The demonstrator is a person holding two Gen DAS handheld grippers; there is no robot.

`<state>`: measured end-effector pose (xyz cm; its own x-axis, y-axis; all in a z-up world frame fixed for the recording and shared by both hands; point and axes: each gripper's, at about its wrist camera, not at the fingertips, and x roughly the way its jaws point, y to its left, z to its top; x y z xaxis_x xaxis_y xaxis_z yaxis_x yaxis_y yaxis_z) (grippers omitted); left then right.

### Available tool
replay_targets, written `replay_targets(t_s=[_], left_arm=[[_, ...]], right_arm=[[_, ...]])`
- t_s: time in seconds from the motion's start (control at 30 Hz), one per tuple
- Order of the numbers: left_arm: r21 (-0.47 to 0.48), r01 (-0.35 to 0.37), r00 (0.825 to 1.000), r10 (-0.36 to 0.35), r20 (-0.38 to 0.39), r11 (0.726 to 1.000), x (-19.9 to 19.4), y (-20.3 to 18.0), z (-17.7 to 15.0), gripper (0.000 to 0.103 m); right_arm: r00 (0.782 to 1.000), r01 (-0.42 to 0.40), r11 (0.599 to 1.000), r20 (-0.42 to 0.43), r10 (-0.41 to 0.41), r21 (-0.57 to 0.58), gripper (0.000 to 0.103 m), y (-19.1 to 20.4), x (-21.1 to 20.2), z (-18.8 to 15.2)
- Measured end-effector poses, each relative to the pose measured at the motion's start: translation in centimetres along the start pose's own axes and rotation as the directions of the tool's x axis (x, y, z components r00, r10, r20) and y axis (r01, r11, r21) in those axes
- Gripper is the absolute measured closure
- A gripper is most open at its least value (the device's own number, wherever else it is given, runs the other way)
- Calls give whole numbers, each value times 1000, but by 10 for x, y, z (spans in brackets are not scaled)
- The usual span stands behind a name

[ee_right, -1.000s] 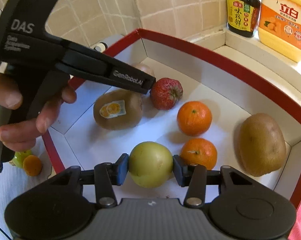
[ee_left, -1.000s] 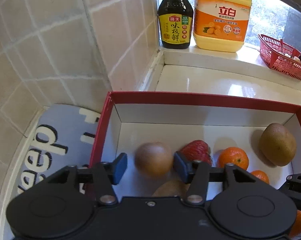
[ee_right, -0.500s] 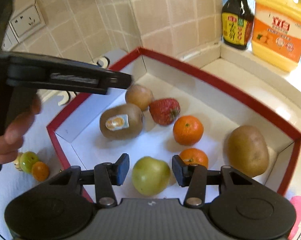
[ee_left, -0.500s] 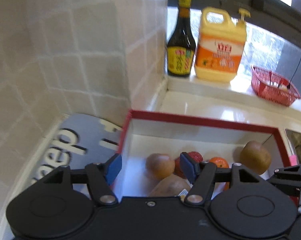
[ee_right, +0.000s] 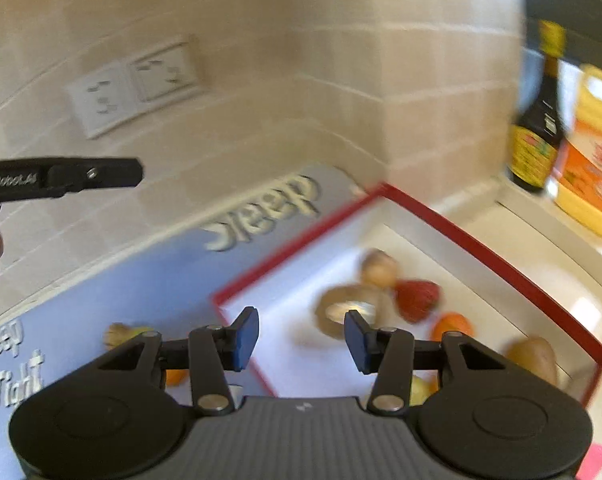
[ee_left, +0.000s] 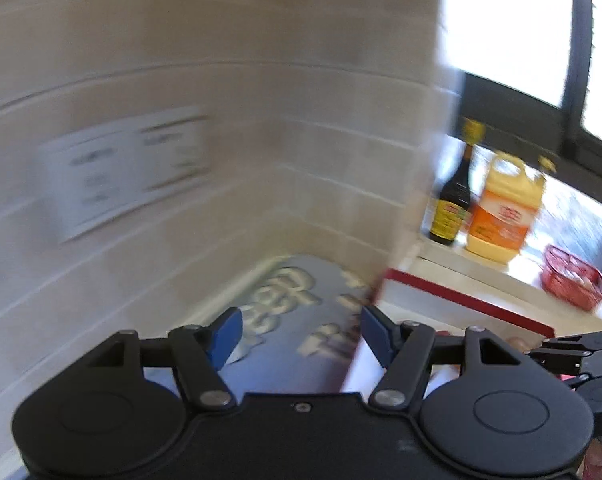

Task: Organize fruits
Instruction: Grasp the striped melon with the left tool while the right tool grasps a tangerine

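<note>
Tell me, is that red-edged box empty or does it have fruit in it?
It holds fruit. In the right wrist view the box contains a strawberry, an orange and brown fruits; blur hides an exact count.

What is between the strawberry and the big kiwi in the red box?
In the right wrist view, an orange sits between the strawberry and the big kiwi.

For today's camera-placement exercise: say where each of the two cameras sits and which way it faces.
Left wrist: on the left gripper, facing the tiled wall corner; open blue fingers, the right gripper's tip at right.
Right wrist: on the right gripper, looking down at the red-rimmed box of fruit; open fingers, left gripper at left.
Shared: box, blue mat, soy sauce bottle, yellow jug.
</note>
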<state>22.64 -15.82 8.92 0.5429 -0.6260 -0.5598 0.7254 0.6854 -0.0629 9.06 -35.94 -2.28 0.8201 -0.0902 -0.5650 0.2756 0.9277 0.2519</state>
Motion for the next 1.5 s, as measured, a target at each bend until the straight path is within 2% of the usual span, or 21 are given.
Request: replay_targets(t_s=[0.17,0.23,0.3,0.37,0.43,0.53,0.63,0.7,0.87,0.93,1.0,1.07,1.3,1.4,1.5], left_arm=[[-80,-155,988,154,-12,985,-39,49,-35,25],[-102,-203,979,197,-58,974,-42,67,-53,24],[-139,-228,969,210,-132,964,-36,84,-70,24],[-199,-244,954,198,-227,949,-18,99,-90,25],[-279,-212,955,138,-264,937,-1,110,-109,25],[-410,-147,962,34,-270,900,21,121,-131,25],[-484,-134,959,-10,-283,865,42,126,-147,25],[-506,-118,962,-28,-272,854,49,126,-152,27],[-505,-103,961,-45,-273,857,59,120,-157,50],[-511,-89,961,-60,-269,855,60,120,-158,56],[-507,-90,963,-55,-263,857,59,119,-158,57],[-505,-87,965,-54,-258,858,58,118,-159,58],[-479,-82,972,-37,-234,874,49,112,-153,59],[-444,-65,980,-25,-195,894,35,103,-136,59],[-384,-24,991,-29,-132,923,19,86,-108,59]], right_arm=[[996,-85,993,-36,82,-77,53,44,19,3],[993,-112,989,-58,106,-101,53,60,29,-2],[988,-136,984,-94,125,-117,53,75,45,-7],[982,-153,982,-133,138,-115,53,86,61,-12],[973,-170,979,-175,149,-115,53,95,77,-19],[963,-180,975,-224,147,-131,53,106,97,-29],[957,-179,974,-254,140,-137,53,111,113,-34],[954,-186,974,-261,146,-133,53,111,119,-36],[950,-181,974,-279,138,-134,53,111,131,-41],[947,-183,974,-288,138,-132,54,111,135,-43],[943,-189,974,-300,144,-126,56,110,139,-44],[941,-197,974,-300,156,-114,65,109,141,-46],[949,-200,973,-269,163,-117,66,110,136,-44],[955,-209,972,-236,179,-109,67,108,121,-38],[968,-207,974,-164,190,-93,67,97,92,-22]])
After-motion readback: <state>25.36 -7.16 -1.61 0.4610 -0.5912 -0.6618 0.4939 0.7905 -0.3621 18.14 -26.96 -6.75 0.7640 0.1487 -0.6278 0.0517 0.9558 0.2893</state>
